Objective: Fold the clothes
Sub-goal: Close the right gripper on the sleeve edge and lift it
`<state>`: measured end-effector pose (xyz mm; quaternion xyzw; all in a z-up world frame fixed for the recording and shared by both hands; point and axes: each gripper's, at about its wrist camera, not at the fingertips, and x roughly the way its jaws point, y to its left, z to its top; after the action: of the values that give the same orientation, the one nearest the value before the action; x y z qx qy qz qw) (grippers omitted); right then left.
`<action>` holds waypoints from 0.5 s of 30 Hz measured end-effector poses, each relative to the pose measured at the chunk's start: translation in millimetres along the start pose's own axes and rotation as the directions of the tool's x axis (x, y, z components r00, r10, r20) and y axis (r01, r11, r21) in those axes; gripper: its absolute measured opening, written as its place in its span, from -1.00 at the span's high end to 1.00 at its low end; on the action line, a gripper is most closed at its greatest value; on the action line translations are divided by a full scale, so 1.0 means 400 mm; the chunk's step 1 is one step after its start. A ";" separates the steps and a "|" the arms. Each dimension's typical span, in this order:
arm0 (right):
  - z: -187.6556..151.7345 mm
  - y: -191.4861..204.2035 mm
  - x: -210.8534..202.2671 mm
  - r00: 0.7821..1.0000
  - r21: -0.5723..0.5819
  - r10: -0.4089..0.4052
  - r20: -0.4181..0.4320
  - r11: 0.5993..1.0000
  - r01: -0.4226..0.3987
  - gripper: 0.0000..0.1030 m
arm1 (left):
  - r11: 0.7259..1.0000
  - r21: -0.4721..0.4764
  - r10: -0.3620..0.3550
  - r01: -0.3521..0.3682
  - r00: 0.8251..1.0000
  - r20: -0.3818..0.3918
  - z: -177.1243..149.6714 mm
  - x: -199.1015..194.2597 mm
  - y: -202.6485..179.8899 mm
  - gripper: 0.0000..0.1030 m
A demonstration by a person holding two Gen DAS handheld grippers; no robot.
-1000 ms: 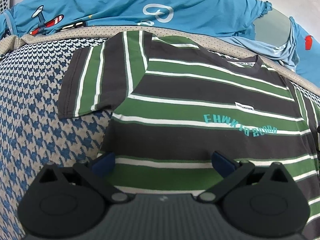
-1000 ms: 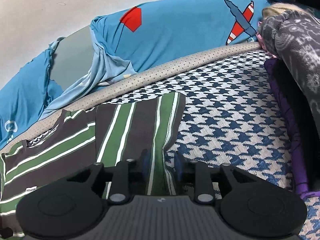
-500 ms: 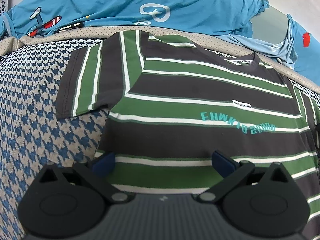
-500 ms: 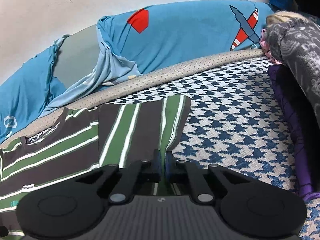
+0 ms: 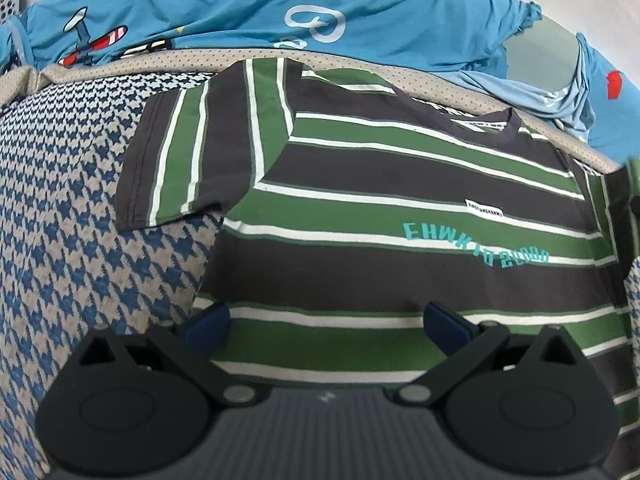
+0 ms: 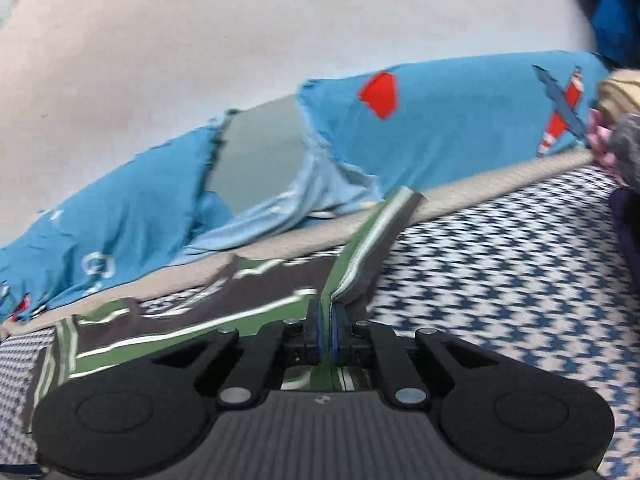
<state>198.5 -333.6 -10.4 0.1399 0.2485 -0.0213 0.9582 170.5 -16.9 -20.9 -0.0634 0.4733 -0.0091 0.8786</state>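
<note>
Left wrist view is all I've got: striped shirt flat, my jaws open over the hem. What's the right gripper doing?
Observer: The right gripper is shut on the shirt's sleeve, and the cloth rises off the patterned cover.
Operator: Anything else over on that side?
Observer: A pile of dark and grey clothes sits at the far right edge, apart from the striped shirt.
Operator: And behind the sleeve?
Observer: The blue bedding there has a red patch and a plane print, with a bare wall above it.
</note>
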 end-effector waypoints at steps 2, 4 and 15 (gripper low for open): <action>-0.009 0.033 0.004 0.999 -0.030 0.037 -0.001 0.999 -0.037 0.88 | 1.000 -0.001 -0.002 0.002 1.000 0.000 -0.001 -0.003 0.004 -1.00; -0.021 0.068 0.010 0.998 -0.069 0.067 -0.008 0.995 -0.067 0.88 | 1.000 0.000 0.000 0.000 1.000 0.001 -0.002 -0.006 0.010 -1.00; -0.091 0.208 0.046 0.980 -0.231 0.169 -0.106 0.954 -0.190 0.88 | 1.000 -0.027 -0.009 0.009 1.000 0.000 -0.001 -0.018 0.047 -1.00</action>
<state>206.7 -242.8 -28.5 0.0460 0.2759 0.1020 0.9547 165.5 2.3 -17.4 -0.0773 0.4733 -0.0069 0.8775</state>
